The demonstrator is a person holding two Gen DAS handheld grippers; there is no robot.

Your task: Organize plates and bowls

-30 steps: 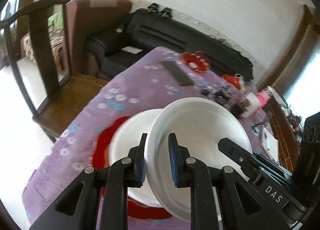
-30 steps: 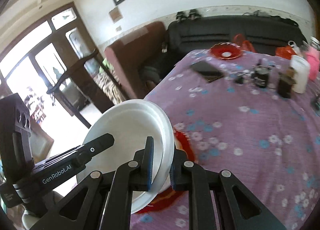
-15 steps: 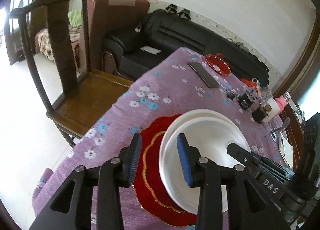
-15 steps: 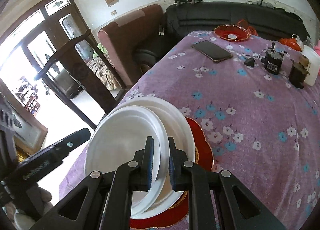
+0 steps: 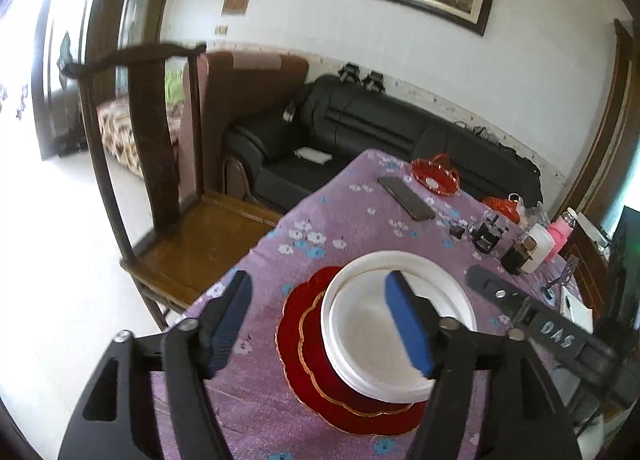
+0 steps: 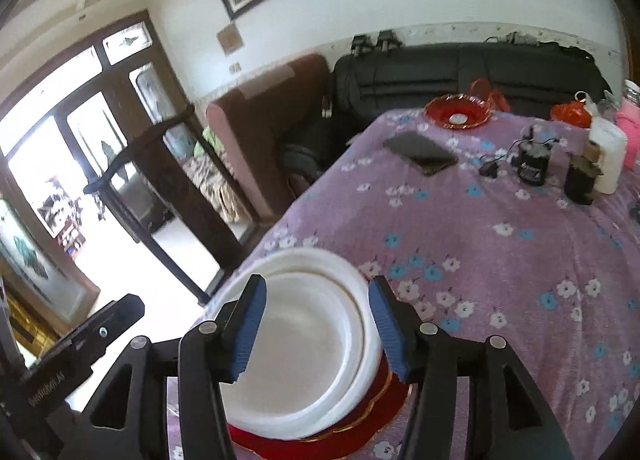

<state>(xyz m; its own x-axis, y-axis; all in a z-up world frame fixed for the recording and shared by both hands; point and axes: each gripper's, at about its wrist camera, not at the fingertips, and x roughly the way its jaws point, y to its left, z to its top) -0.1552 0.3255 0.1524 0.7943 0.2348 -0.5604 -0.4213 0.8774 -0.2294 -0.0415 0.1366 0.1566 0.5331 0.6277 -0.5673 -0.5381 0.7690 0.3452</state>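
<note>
Both tilted white round plates [image 5: 372, 324] now lie stacked on the red scalloped plate [image 5: 304, 348] near the purple floral tablecloth's [image 6: 500, 260] left edge, released as the left gripper [image 5: 316, 324] and right gripper [image 6: 316, 324], angled downward, just opened wide, holding nothing.

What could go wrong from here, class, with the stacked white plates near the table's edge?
1. The two round white plates sit off-centre on the scalloped red plate, which lies near the edge of the purple flowered tablecloth; a nudge might slide the stack off.
2. The left gripper and right gripper, jaws just opened and holding nothing, hover close; a finger could catch a rim while pulling away.
</note>
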